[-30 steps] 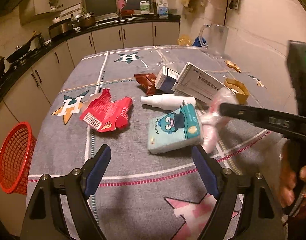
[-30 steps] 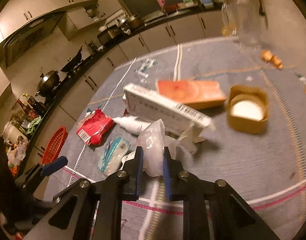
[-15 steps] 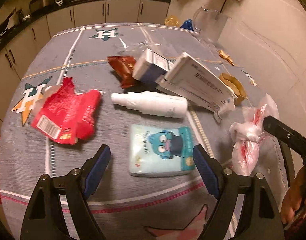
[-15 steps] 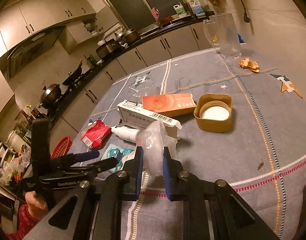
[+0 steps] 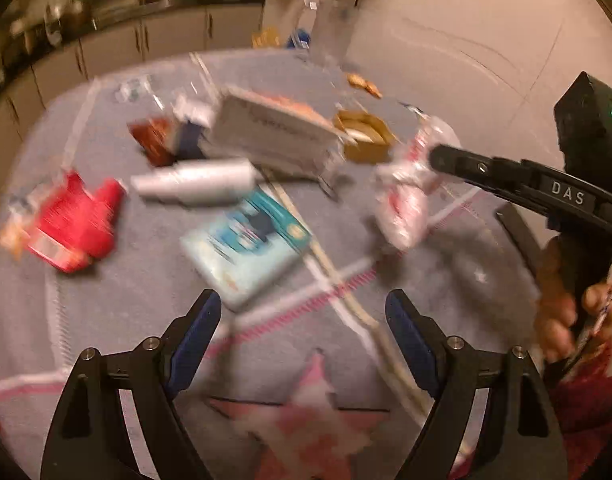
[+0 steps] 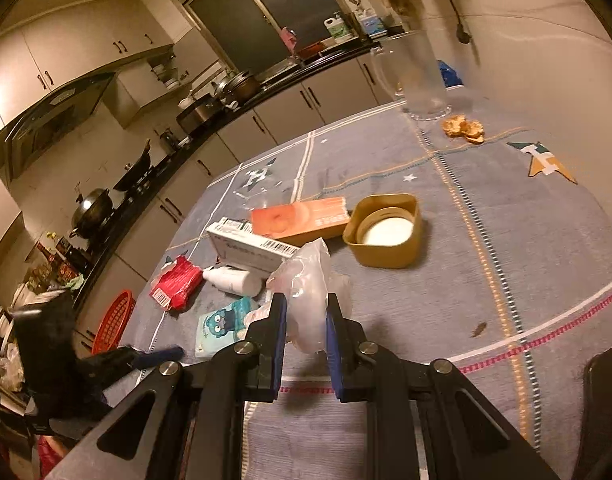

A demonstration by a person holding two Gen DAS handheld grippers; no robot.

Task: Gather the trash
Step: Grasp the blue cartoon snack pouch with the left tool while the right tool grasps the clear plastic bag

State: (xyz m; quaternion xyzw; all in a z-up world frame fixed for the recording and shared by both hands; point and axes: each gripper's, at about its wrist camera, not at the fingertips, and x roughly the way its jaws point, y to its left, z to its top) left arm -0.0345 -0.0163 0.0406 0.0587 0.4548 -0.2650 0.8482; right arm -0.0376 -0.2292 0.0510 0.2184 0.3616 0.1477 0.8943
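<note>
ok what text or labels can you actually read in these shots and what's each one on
"DAS": on the right gripper, along its arm.
White carton: printed lines and a barcode, too small to read.
Red wrapper: barcode only, unreadable.
Blue tissue pack: cartoon face, lettering too small.

The left tongs (image 5: 303, 326) stand wide open above the surface (image 5: 125, 304), nothing between them. Just ahead lies a teal packet (image 5: 245, 244); a red wrapper (image 5: 75, 224) lies farther left. At right, the right tongs (image 5: 436, 156) pinch a crumpled plastic bag (image 5: 406, 200).
</note>
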